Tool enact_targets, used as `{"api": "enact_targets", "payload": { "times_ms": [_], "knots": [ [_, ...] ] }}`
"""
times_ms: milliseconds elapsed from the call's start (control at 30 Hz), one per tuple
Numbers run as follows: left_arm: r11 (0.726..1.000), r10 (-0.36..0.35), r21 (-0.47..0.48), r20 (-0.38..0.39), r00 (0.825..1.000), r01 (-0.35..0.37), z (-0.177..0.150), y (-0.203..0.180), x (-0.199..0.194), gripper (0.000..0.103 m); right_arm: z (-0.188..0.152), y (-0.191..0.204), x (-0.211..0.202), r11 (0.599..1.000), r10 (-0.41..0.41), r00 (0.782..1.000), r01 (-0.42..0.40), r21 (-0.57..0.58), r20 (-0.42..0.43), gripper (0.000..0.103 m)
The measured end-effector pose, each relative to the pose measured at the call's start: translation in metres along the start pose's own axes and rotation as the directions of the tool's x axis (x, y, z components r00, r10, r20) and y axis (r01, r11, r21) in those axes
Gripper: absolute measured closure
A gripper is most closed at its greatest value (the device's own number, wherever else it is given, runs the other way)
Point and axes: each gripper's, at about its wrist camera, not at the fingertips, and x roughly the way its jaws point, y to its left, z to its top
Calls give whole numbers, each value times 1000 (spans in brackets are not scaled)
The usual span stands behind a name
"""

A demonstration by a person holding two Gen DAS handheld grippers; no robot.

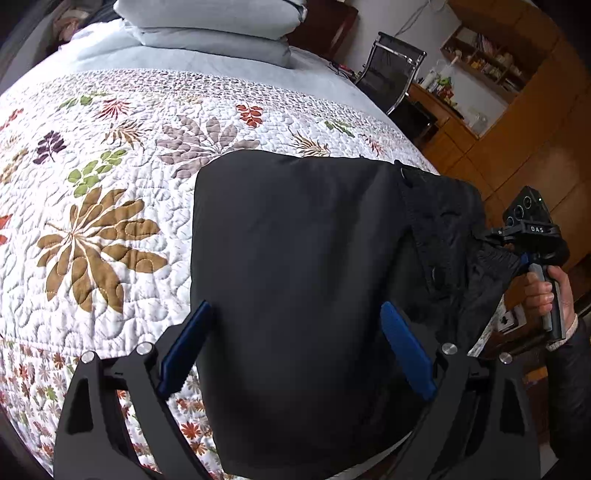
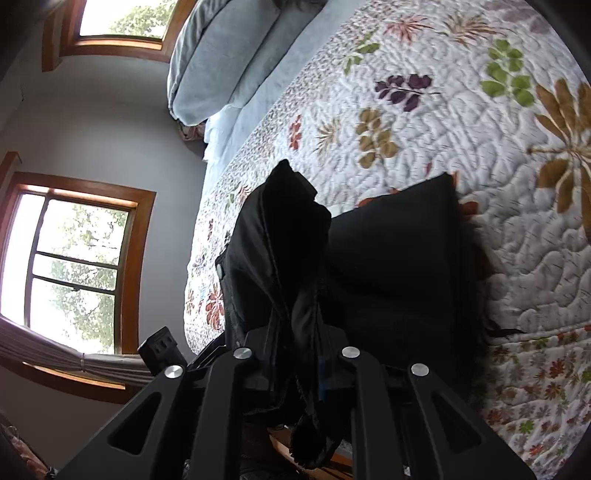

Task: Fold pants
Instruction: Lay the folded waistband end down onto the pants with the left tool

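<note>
Two grippers work on black pants (image 1: 295, 266) lying on the quilt (image 1: 110, 206): left gripper (image 1: 295, 354) hangs w/ both blue fingers (image 1: 406, 354) spread wide over the cloth, & right gripper (image 2: 314, 373) is clamped on a bunched bit just ahead of it.

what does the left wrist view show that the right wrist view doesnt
Only the left wrist view: the open left gripper with blue jaws spread over the pants, the right gripper seen from outside in a hand, a chair and wooden shelves.

Only the right wrist view: two windows, and fabric bunched between the shut jaws of the right gripper.

Both: the black pants on the floral quilt, and grey pillows.
</note>
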Motion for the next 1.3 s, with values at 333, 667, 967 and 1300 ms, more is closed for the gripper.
{"api": "enact_targets", "payload": {
  "times_ms": [333, 667, 967, 1300],
  "knots": [
    [998, 51, 38, -5, 999, -51, -1, -6, 9, 6, -12, -23, -7, 999, -34, 999, 34, 6, 16, 68],
    [996, 74, 42, -4, 997, -74, -3, -9, 14, 4, -32, -11, 4, 992, -91, 995, 86, -94, -49, 35],
    [996, 82, 45, -21, 996, -81, -2, -15, 24, 3, -39, -18, 2, 977, -184, 982, 178, -116, -50, 81],
    [994, 103, 29, -44, 994, -101, -1, 1, 10, 3, -53, -19, -24, 980, -154, 987, 157, -121, 33, 62]
  ]
}}
